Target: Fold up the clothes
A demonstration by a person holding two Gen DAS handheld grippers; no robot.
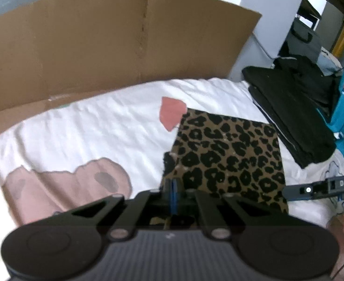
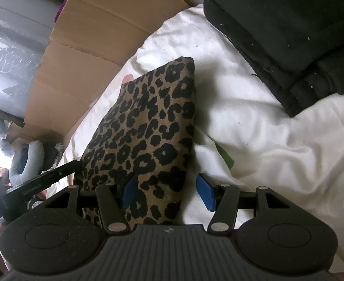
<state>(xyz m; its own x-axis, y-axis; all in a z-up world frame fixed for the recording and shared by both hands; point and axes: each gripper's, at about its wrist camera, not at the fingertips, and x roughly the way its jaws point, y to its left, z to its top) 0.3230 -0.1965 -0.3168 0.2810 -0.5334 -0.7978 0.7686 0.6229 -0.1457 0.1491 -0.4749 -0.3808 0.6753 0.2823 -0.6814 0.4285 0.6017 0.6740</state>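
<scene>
We see the leopard cloth (image 1: pixel 228 154) folded on the bed (image 1: pixel 90 126), black pile (image 1: pixel 295 112) at its two o'clock. Left fingers (image 1: pixel 174 188) pinch its near corner; right fingers (image 2: pixel 204 192) gape, straddling its edge.

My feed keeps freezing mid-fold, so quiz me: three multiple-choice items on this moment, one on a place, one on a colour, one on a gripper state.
1. Where does the black folded pile lie relative to the leopard-print garment in the left wrist view?
A. To its right
B. Under it
C. To its left

2. What colour is the bed sheet around the garment?
A. Grey
B. White with pink patches
C. Plain blue

3. How does the right gripper stand?
A. Shut on the black pile
B. Open, garment edge between its pads
C. Shut on nothing

Answers:
1 A, the pile sits at the right edge of the bed.
2 B, pink shapes show on white cloth.
3 B, the blue pads stand apart.
</scene>
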